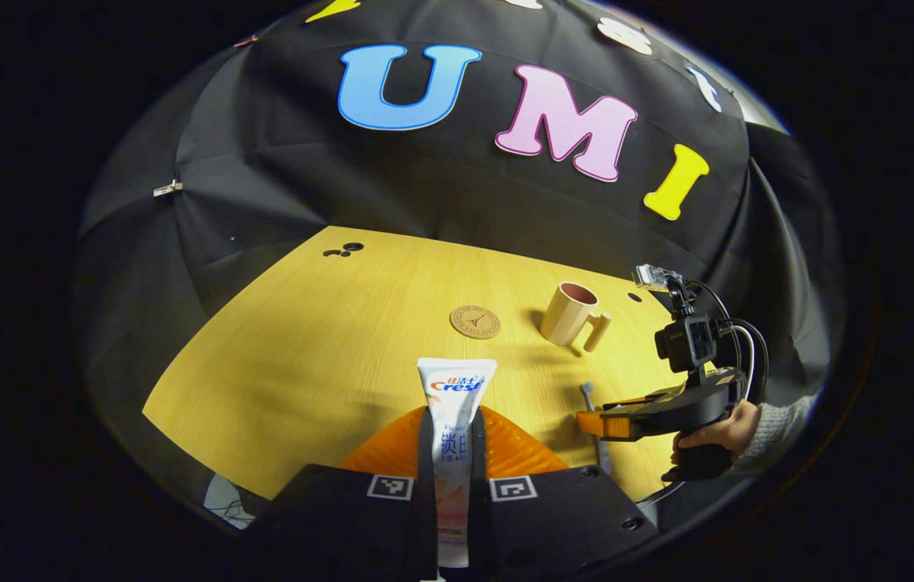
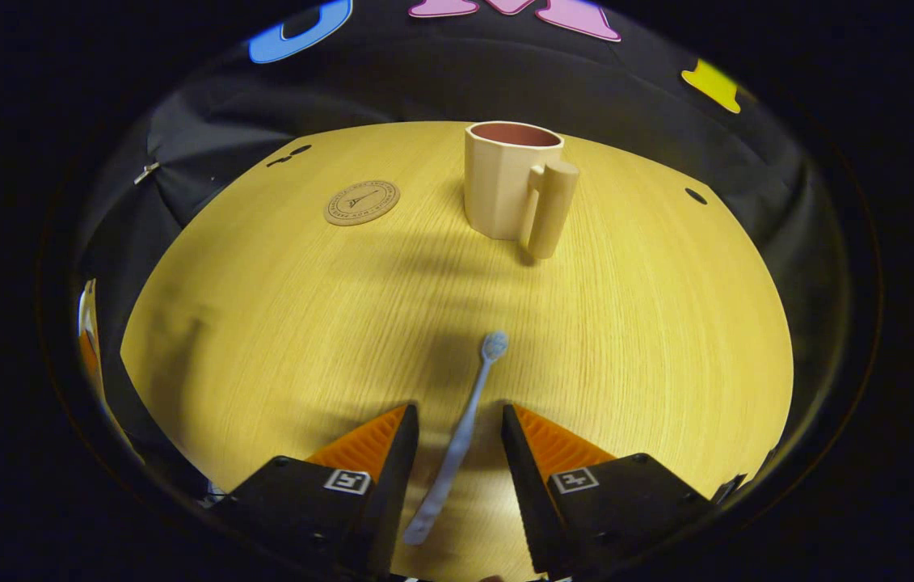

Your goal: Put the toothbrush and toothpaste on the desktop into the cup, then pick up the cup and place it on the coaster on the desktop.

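1. Left gripper (image 1: pixel 452 453) — my fingers are closed tight on the toothpaste (image 1: pixel 454 420). The tube stands up between them, crimped end at 12 o'clock, lower end hidden down between the finger bodies.
2. Right gripper (image 2: pixel 457 453) — my fingers are parted, one on each side of the toothbrush (image 2: pixel 461 436), which lies flat on the desktop (image 2: pixel 263 323). There is a gap on both sides, so nothing is gripped. Brush head points to 12 o'clock, handle end runs back toward 6.
3. From the left gripper view, the right gripper sits at about 3 o'clock, held by a hand (image 1: pixel 715 432) in a grey sleeve (image 1: pixel 780 424). It looks low over the toothbrush, though whether it touches the desktop I cannot tell.
4. Cup (image 2: pixel 509 182): upright on the desktop, at 12 o'clock from the right gripper, handle facing me, nothing visible inside.
5. Coaster (image 2: pixel 361 202): flat on the desktop at about 11 o'clock — left of the cup, apart from it.
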Demonstrator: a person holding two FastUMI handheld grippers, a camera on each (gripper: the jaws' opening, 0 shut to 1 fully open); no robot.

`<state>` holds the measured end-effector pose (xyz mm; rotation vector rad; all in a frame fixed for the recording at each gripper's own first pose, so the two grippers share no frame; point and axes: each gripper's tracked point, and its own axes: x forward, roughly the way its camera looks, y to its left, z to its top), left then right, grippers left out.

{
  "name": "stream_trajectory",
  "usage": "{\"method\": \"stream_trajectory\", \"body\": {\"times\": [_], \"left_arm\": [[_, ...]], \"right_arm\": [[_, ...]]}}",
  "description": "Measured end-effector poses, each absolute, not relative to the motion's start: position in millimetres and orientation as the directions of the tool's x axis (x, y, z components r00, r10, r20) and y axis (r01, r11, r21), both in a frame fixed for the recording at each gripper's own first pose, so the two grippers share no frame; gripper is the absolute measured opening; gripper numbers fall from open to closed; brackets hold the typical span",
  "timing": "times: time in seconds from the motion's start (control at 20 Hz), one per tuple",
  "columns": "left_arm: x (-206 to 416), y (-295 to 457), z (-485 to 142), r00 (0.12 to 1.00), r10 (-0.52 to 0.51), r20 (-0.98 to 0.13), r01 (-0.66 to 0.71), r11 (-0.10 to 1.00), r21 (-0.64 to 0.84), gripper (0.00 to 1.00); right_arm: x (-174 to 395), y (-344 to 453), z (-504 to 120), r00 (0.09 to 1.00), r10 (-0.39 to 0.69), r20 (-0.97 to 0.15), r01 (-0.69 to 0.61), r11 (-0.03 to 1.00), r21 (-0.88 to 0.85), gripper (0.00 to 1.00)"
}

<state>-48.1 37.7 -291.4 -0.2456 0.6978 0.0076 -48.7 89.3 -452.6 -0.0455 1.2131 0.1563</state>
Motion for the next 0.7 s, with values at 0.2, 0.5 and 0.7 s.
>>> {"method": "stream_trajectory", "body": {"times": [0.2,0.5,0.7], "left_arm": [[-48.8,36.7,-290.8,0.768,-0.066,-0.637,-0.103,0.969,-0.225,0.2],[-40.7,22.9,-285.0,0.778,-0.069,-0.624,-0.085,0.973,-0.213,0.2],[-20.9,6.1,-272.5,0.806,-0.088,-0.586,-0.057,0.973,-0.224,0.15]], "right_arm": [[-47.7,82.1,-453.1,0.327,0.07,-0.942,-0.076,0.996,0.047,0.28],[-47.0,83.3,-452.0,0.373,0.131,-0.919,-0.086,0.991,0.106,0.05],[-38.7,80.5,-427.4,0.491,0.212,-0.845,-0.047,0.975,0.217,0.05]]}}
